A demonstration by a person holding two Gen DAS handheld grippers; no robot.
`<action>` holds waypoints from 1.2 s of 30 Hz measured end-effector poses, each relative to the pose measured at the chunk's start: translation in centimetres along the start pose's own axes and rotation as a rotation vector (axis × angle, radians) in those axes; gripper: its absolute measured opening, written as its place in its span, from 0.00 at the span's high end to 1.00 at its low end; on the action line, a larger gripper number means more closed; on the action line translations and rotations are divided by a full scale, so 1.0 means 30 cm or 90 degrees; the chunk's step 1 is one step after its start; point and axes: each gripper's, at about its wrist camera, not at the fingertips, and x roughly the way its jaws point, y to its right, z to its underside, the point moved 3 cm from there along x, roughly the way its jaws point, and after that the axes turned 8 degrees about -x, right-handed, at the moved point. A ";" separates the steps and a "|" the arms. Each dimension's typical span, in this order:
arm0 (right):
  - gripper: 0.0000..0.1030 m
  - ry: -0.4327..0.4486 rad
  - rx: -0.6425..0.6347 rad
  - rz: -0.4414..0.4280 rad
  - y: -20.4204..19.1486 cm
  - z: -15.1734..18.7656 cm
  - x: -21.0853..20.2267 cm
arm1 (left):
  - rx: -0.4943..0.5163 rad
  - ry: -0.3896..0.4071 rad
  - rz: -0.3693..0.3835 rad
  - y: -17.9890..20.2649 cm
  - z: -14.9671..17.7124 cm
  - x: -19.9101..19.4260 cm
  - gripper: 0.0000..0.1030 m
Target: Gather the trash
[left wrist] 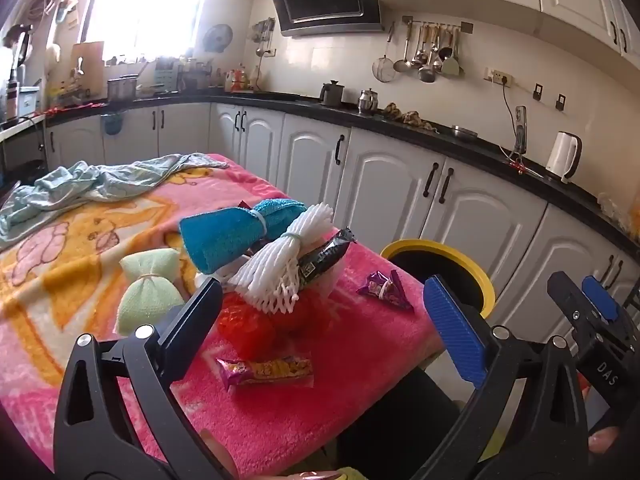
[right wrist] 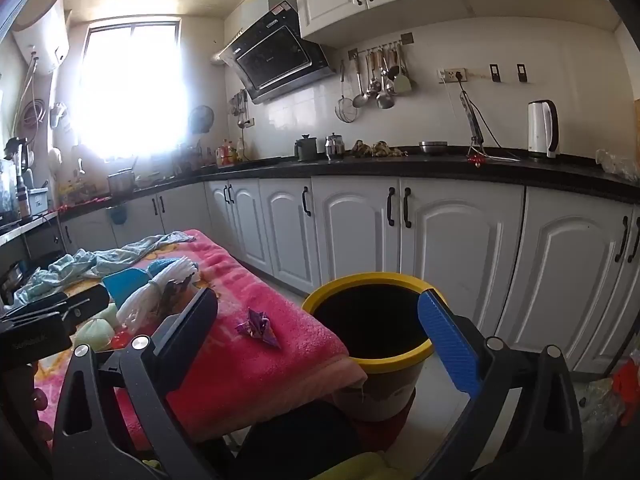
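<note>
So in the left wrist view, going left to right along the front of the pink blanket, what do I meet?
Green pouch → red bag → purple wrapper → yellow-rimmed bin.

Daylight floods in from the window [left wrist: 144, 12] ahead and to the left of my left gripper [left wrist: 324, 320], blown out to pure white, with haze washing over the counter clutter beneath it. From my right gripper [right wrist: 320, 332] the same window [right wrist: 132, 88] glares even harder and bleeds over its frame. The pink blanket [left wrist: 360, 340] between the fingers is evenly lit and fairly sharp. Fisheye bending curves the cabinets [right wrist: 460, 232] and darkens every corner. The bin's [right wrist: 372, 280] inside reads solid black.
</note>
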 end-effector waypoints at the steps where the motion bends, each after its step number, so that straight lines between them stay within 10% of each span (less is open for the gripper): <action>1: 0.05 0.003 0.000 -0.001 0.002 0.001 -0.003 | 0.000 0.001 -0.003 0.001 -0.002 0.000 0.10; 36: 0.05 0.011 -0.020 -0.002 -0.019 -0.010 -0.020 | 0.007 0.016 0.017 0.029 0.005 -0.032 0.10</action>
